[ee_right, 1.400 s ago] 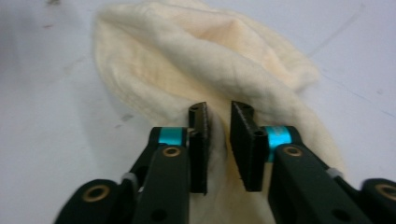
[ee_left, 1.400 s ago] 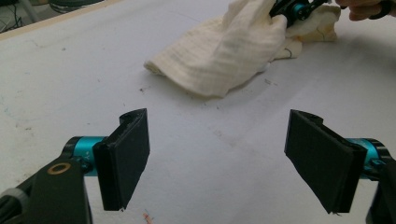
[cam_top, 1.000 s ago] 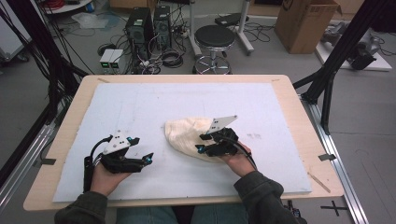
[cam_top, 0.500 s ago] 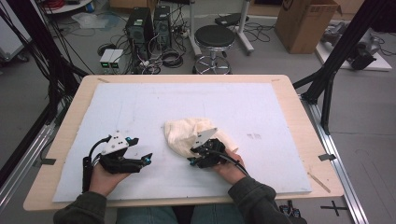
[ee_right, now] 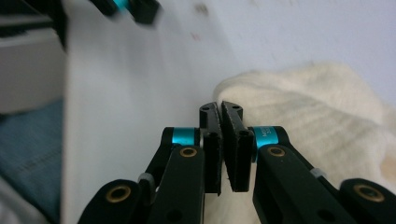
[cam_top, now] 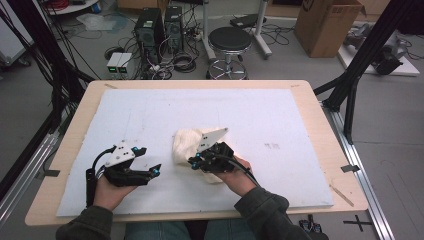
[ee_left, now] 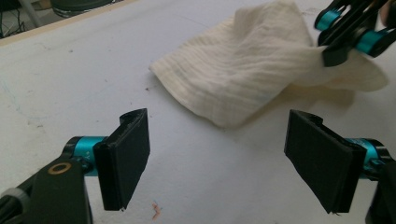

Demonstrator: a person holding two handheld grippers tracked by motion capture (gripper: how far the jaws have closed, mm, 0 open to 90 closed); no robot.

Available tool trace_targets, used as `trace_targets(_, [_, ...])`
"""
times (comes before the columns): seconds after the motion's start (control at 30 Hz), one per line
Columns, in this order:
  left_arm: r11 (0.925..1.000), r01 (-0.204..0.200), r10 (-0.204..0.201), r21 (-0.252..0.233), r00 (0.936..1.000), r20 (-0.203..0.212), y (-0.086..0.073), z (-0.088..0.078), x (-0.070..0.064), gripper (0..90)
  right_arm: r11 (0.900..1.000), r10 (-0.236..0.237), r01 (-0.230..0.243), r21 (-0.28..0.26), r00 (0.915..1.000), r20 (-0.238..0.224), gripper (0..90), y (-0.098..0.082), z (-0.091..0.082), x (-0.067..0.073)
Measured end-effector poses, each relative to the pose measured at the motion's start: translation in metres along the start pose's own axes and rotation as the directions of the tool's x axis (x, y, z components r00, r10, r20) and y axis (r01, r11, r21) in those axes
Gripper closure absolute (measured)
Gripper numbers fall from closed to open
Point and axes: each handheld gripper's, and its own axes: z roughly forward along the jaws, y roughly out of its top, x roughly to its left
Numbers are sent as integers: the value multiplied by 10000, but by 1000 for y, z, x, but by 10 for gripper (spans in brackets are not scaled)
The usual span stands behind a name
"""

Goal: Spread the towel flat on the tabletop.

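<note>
A crumpled cream cloth lies on the white mat near the table's front middle. My right gripper has just been closing and now stands shut on the cloth's near edge. In the right gripper view the jaws are pressed together with the cloth bunched beside and under them. The left gripper view shows the cloth lifted a little at the pinched corner by the right gripper. My left gripper rests to the cloth's left, open, with nothing between its pads.
The white mat covers most of the wooden table. Beyond the far edge stand a black stool, computer cases with cables, and a cardboard box. Black frame struts flank both sides.
My right gripper has moved left across the cloth and its jaws have shut on the cloth's near edge. The cloth has bunched up narrower. The left gripper has stayed in place.
</note>
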Motion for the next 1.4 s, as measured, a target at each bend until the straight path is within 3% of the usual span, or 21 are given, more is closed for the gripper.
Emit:
trace_targets(0.13, [10000, -1, 1, -79, 10000, -26, 0, -3, 2, 229, 9988, 87, -105, -477, 9993, -370, 867, 14, -2, 6])
trace_targets(0.2, [9999, 64, -65, -114, 10000, -33, -1, -4, 2, 229, 9990, 148, -155, -424, 9998, -148, 867, 15, 1, 3])
trace_targets(0.37, [9999, 49, -50, -92, 10000, -18, 0, -2, 2, 229, 9986, 509, -515, 71, 9963, 699, 867, 8, 10, -22])
trace_targets(0.43, [10000, 43, -42, -79, 10000, 41, 0, -1, 1, 230, 9957, 901, -919, 134, 9910, 990, 867, 3, 14, -36])
trace_targets(0.63, [9998, 124, -121, -126, 9997, 220, 1, 4, -4, 241, 9764, 2095, -2141, 290, 9709, 1158, 866, -13, 25, -67])
trace_targets(0.7, [9997, 102, -92, -200, 9988, 479, 3, 5, -7, 286, 9746, 2190, -2230, 219, 9685, 1182, 866, -14, 26, -71])
trace_targets(0.8, [9998, 23, -7, -189, 9966, 821, 7, 10, -15, 322, 9734, 2287, -2289, -112, 9670, 1125, 865, -13, 24, -72])
trace_targets(0.9, [9996, -122, 155, -271, 9920, 1255, 9, 19, -26, 431, 9754, 2202, -2203, -117, 9690, 1124, 863, -13, 22, -71])
trace_targets(1.03, [9968, -792, 770, 50, 9808, 1789, 13, 38, -41, 574, 9726, 2325, -2308, -281, 9671, 1035, 859, -13, 20, -71])
trace_targets(1.1, [9932, -1122, 1043, 325, 9771, 1852, 15, 50, -47, 608, 9741, 2261, -2242, -301, 9689, 1003, 849, -13, 20, -71])
trace_targets(1.17, [9917, -1137, 992, 593, 9733, 2069, 16, 62, -49, 611, 9736, 2279, -2257, -349, 9698, 868, 795, -12, 19, -69])
trace_targets(1.2, [9910, -1134, 966, 715, 9737, 2065, 16, 68, -50, 614, 9717, 2357, -2334, -357, 9683, 825, 763, -12, 17, -68])
trace_targets(1.3, [9886, -1076, 851, 1051, 9763, 1990, 16, 82, -50, 614, 9762, 2109, -2062, -663, 9748, 729, 719, -14, 3, -64])
trace_targets(1.4, [9797, -1243, 933, 1572, 9772, 1908, 15, 92, -49, 616, 9797, 1894, -1824, -836, 9782, 852, 697, -24, -18, -57])
